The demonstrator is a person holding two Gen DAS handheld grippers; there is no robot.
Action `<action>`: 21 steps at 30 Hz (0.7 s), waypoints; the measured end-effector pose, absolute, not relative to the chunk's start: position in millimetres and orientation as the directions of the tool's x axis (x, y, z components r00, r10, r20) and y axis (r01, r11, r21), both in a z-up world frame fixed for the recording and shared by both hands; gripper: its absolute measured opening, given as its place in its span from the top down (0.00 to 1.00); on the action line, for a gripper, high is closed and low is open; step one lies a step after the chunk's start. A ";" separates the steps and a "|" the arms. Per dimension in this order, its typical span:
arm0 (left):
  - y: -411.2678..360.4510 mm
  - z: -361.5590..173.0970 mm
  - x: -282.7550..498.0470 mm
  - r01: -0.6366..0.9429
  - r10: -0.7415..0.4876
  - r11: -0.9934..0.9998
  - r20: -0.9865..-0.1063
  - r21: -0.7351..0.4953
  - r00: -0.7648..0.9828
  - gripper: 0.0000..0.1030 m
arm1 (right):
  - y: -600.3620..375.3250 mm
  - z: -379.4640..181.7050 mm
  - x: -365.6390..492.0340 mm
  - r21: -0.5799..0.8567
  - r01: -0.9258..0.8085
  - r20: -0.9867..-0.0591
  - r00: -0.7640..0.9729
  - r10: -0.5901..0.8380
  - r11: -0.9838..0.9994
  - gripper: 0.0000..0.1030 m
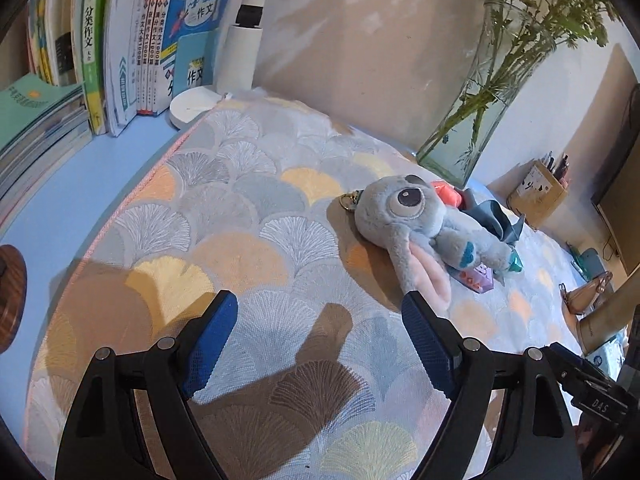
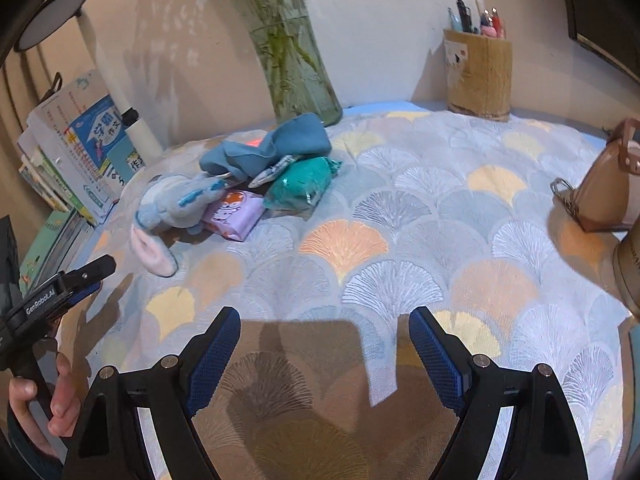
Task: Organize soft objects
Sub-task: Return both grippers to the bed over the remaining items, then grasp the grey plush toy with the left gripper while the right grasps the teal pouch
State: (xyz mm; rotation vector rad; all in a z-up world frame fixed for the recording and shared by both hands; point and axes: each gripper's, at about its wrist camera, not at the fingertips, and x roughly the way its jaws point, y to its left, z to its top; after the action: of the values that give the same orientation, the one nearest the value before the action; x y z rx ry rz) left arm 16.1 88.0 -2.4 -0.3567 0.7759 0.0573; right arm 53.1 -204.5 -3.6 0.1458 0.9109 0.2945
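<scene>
Soft toys, the grey plush (image 1: 416, 224) among them, lie heaped mid-cloth near the vase (image 1: 480, 96). My left gripper (image 1: 320, 320) and right gripper (image 2: 324, 336) hover spread, empty. Grabbing the plush's ear could, I reckon, drag the pile.

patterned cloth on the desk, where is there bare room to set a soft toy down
The patterned cloth lies bare across its middle and near side, from the soft pile over to the tan handbag, and under both open tongs. It is crowded around the grey plush, blue cloth, teal bundle and purple packet, close by the glass vase.
</scene>
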 end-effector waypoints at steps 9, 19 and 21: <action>91.2 38.5 15.9 -0.127 -0.228 0.896 -0.686 -0.425 0.691 0.19 | -204.6 9.4 61.3 0.265 -0.195 -0.850 0.415 0.324 0.944 0.15; 75.3 24.6 91.5 -0.157 -0.303 0.845 -0.699 -0.511 0.648 0.19 | -191.8 23.1 127.6 0.233 -0.197 -0.815 0.495 0.301 0.952 0.16; 75.1 14.9 98.6 -0.174 -0.287 0.841 -0.695 -0.513 0.659 0.21 | -189.0 13.9 136.5 0.254 -0.195 -0.811 0.490 0.318 0.947 0.22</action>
State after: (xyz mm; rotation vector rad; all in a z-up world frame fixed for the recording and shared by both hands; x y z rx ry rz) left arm 98.6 75.1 14.9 -0.5872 0.8616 -0.0683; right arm 136.5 -189.0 13.9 0.1343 1.0119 0.3128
